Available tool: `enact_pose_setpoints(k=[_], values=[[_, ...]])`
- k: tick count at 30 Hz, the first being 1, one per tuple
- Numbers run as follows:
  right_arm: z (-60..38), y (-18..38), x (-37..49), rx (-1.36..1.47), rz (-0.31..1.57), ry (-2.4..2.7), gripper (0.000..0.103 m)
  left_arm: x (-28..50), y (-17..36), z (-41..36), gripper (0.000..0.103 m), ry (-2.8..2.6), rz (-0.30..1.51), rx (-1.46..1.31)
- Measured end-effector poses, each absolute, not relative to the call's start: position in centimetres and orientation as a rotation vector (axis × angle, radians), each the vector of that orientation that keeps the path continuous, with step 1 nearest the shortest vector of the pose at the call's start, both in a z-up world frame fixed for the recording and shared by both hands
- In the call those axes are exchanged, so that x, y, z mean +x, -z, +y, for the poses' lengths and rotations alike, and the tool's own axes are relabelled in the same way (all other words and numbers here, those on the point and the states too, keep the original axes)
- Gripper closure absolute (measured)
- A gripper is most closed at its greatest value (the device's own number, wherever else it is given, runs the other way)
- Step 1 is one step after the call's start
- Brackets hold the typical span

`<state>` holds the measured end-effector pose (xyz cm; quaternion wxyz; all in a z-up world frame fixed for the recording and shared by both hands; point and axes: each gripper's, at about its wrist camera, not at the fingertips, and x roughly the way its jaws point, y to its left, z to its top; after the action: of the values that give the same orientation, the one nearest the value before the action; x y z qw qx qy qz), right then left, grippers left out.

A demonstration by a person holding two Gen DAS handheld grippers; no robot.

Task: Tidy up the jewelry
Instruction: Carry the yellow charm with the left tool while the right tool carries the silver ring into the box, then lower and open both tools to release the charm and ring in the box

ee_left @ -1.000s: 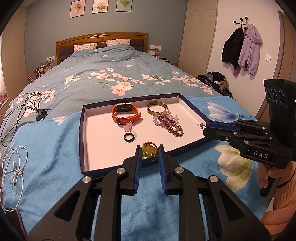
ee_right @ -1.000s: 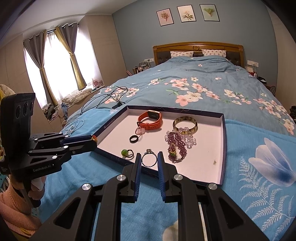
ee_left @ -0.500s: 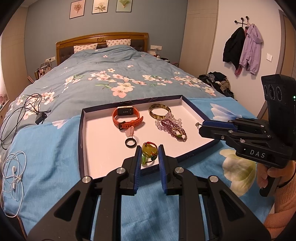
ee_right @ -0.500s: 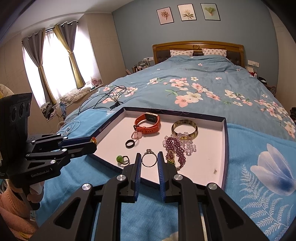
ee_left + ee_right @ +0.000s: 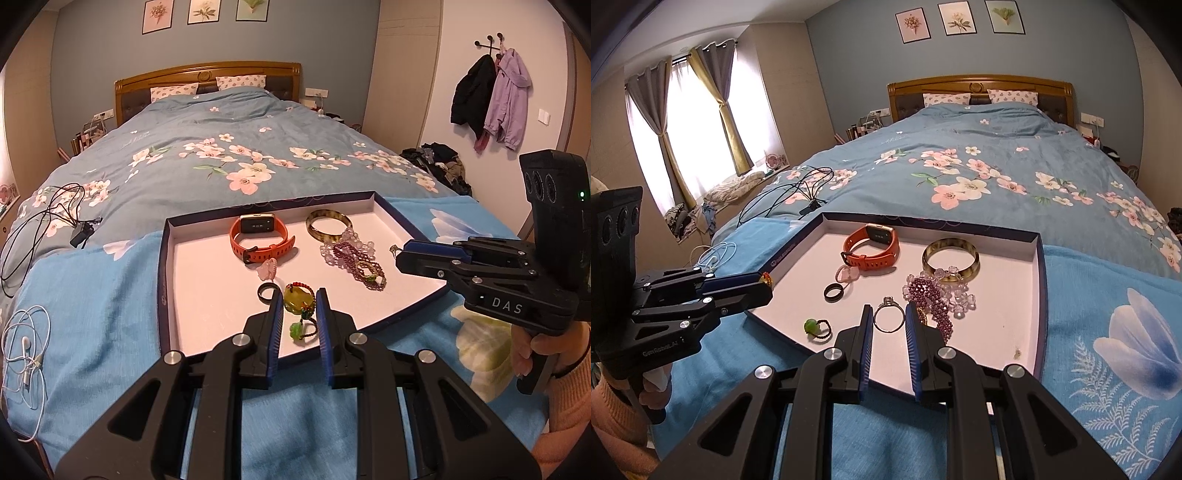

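A shallow navy tray (image 5: pixel 161 266) (image 5: pixel 1040 291) with a white floor lies on the bed. In it are an orange watch (image 5: pixel 258 236) (image 5: pixel 871 248), a tortoiseshell bangle (image 5: pixel 329 224) (image 5: pixel 951 258), purple and clear bead bracelets (image 5: pixel 354 254) (image 5: pixel 932 295), a black ring (image 5: pixel 266 292) (image 5: pixel 833 293), a pink charm (image 5: pixel 267 268) and a green bead ring (image 5: pixel 301 329) (image 5: pixel 816 328). My left gripper (image 5: pixel 299 301) is shut on a yellow pendant with red beads (image 5: pixel 295 300), just above the tray's near edge. My right gripper (image 5: pixel 888 318) is shut on a silver ring (image 5: pixel 888 318) over the tray.
White earphones (image 5: pixel 26 343) and black cables (image 5: pixel 48 218) lie on the blanket left of the tray. The bed's flowered duvet (image 5: pixel 221 155) stretches behind it. Coats (image 5: pixel 491 99) hang on the right wall, with a clothes pile below.
Both grippers have moved forward and lower toward the tray, each keeping its piece. The tray and its contents have not moved.
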<state>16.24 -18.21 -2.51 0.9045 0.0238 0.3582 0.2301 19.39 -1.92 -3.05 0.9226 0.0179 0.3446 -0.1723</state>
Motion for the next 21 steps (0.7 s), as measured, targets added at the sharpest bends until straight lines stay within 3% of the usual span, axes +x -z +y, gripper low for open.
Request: enact_pose_setpoints(k=[21], values=[[-17.3,3.6,18.6,0.019,0.793,-0.453,0.087,22.3,4.5,-2.1,0.085,0.328,0.752,0.026]])
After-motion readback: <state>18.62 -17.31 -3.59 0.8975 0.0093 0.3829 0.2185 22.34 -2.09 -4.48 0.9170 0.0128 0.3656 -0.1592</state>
